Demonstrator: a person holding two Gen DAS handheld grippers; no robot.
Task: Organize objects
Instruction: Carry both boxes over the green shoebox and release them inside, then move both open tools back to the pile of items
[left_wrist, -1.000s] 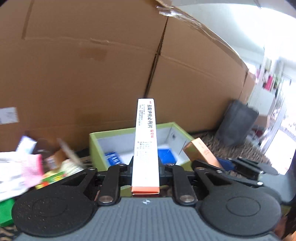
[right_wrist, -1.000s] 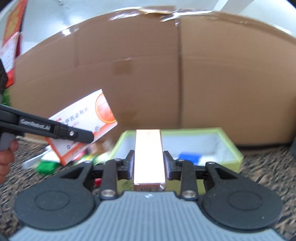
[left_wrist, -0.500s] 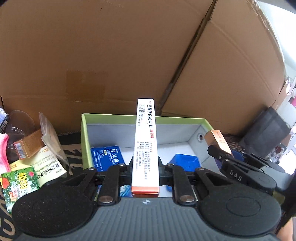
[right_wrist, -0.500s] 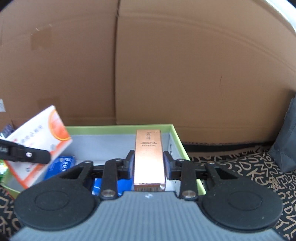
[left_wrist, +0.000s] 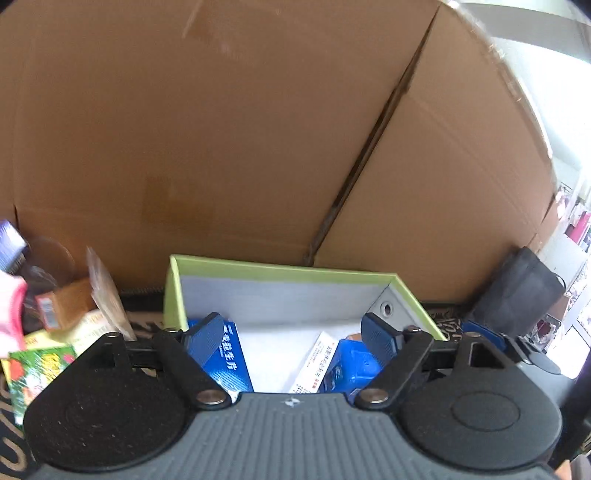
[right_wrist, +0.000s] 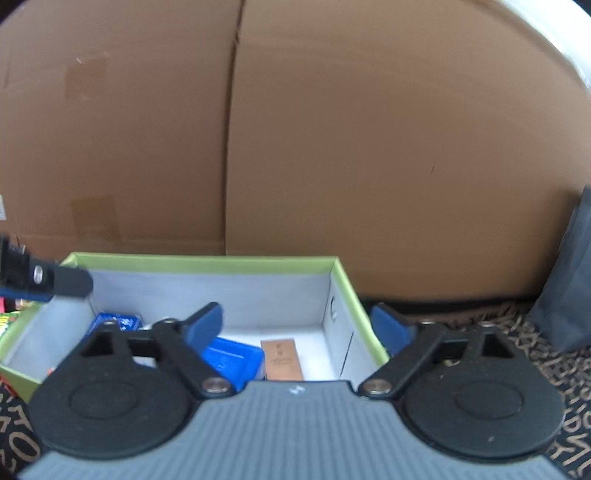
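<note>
Two grippers hang over the same box, and both stand wide apart with nothing between the fingers: the left gripper has its blue pads spread to either side of the box interior, and the right gripper is spread just as far, one finger over the box floor and the other outside the right wall. Below the left one, inside the green box, a white medicine carton lies tilted against a blue plastic piece, with a blue medicine carton at the left wall. Below the right one a copper-coloured carton lies flat on the white floor near the right wall, long side pointing away from the camera, just beside the blue plastic piece. These are thin cardboard cartons, probably light and fairly stiff along their length but easy to crush across the broad faces; the copper one looks glossy, so it may slip under a light squeeze. A hold across the narrow sides near the middle would suit them best. Outside the box, to the left, a loose heap of packets waits on the patterned cloth; it is blurred, so what each item is I cannot tell. Large brown cardboard stands behind everything.
</note>
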